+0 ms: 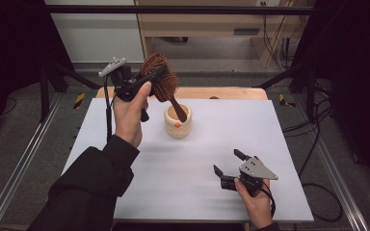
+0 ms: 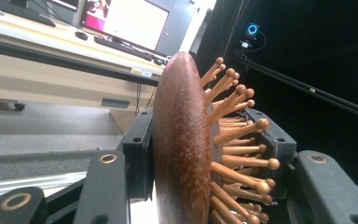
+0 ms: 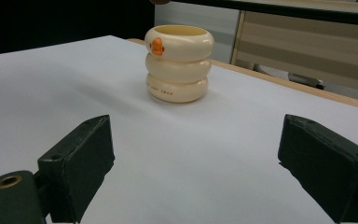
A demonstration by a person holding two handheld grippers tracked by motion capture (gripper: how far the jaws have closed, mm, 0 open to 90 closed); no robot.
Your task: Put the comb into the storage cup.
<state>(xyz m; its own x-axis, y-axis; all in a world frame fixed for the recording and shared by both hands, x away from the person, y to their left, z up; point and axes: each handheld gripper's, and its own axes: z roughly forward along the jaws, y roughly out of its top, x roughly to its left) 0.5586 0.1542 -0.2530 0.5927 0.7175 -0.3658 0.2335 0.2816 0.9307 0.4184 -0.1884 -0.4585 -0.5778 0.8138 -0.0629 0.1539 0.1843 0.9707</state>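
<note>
From the high view, the left tool (image 1: 147, 79) is raised, pinching the head of a wooden hairbrush (image 1: 161, 82). The brush's long axis slants down and away from that tool, handle tip at the mouth of the cream holder (image 1: 178, 122) just below. The right tool (image 1: 231, 166) sits low on the tabletop (image 1: 197, 159), well apart.

Left gripper view: jaws pressed on the brush head (image 2: 182, 149), back one side, pins the other.

Right gripper view: jaws spread, empty, holder (image 3: 179, 63) straight ahead.
</note>
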